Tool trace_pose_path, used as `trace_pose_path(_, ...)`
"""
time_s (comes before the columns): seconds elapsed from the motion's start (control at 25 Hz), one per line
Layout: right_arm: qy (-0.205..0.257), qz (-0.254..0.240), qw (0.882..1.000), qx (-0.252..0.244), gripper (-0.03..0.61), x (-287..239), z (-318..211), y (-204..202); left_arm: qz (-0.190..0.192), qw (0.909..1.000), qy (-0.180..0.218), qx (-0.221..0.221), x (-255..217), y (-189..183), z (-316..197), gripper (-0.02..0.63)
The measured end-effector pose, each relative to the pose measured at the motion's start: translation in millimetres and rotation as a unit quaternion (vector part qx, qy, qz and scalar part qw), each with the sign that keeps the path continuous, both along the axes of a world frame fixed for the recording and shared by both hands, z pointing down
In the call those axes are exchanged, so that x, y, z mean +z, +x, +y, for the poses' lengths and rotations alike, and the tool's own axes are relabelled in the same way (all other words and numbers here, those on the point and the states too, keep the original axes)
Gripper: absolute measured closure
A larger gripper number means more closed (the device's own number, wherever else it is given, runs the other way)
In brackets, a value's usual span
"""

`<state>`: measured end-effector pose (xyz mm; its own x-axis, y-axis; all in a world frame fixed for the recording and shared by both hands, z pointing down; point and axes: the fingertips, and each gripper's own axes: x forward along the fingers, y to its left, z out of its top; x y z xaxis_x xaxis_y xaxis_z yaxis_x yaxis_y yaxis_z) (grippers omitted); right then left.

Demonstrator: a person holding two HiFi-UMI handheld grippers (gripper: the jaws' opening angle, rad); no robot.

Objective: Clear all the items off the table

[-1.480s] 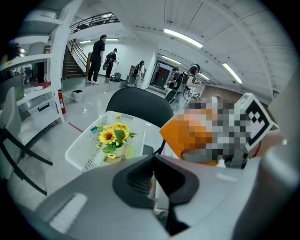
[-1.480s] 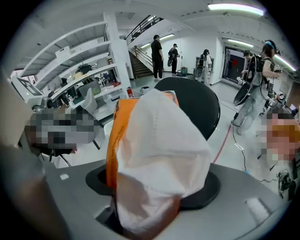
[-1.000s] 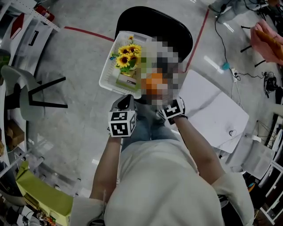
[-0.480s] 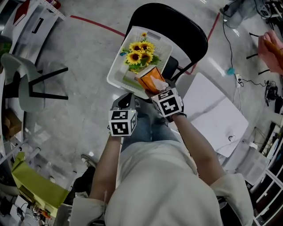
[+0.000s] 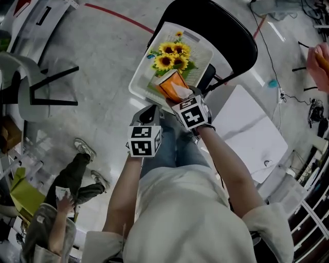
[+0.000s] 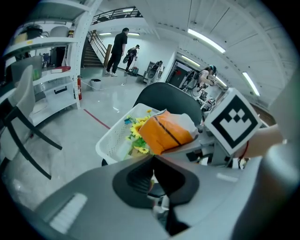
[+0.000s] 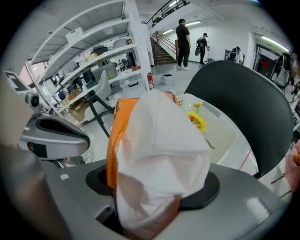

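Observation:
A white basket (image 5: 138, 86) with sunflowers (image 5: 172, 55) stands on a black chair (image 5: 231, 32). My right gripper (image 5: 178, 96) is shut on an orange tissue pack (image 5: 171, 83) and holds it over the basket's near end. White tissue sticks out of the pack (image 7: 154, 150) and fills the right gripper view, hiding the jaws. My left gripper (image 5: 149, 114) hangs just short of the basket's near rim, shut with nothing in it. In the left gripper view the pack (image 6: 164, 133) hangs above the basket (image 6: 111, 141), beyond the closed fingertips (image 6: 152, 161).
A white tabletop (image 5: 252, 133) lies to the right of the chair. At the lower left a person (image 5: 56, 215) crouches on the grey floor. Another chair (image 5: 31, 87) stands at the left, and shelving (image 7: 89, 56) beyond it. Red tape (image 5: 118, 15) marks the floor.
My right gripper has carried the orange pack forward and down over the basket's near end. The left gripper has sunk toward the rim. A crouching person has come into view at lower left.

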<state>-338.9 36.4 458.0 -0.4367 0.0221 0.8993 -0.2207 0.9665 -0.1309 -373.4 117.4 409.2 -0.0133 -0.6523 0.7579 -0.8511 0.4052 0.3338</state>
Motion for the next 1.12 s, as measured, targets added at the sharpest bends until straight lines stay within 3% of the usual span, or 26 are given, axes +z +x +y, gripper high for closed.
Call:
trace_pose_path(0.56,-0.009,0.042,0.998,-0.034,0.22,63,2,-35,0.021,0.999,-0.02,-0.035,36,-39,7,0.604)
trace_pose_path(1.12,-0.009,0.079,0.994,-0.079,0.219,122,10,-56,0.041,0.9975,-0.038,-0.043,59,-46,15,0.604)
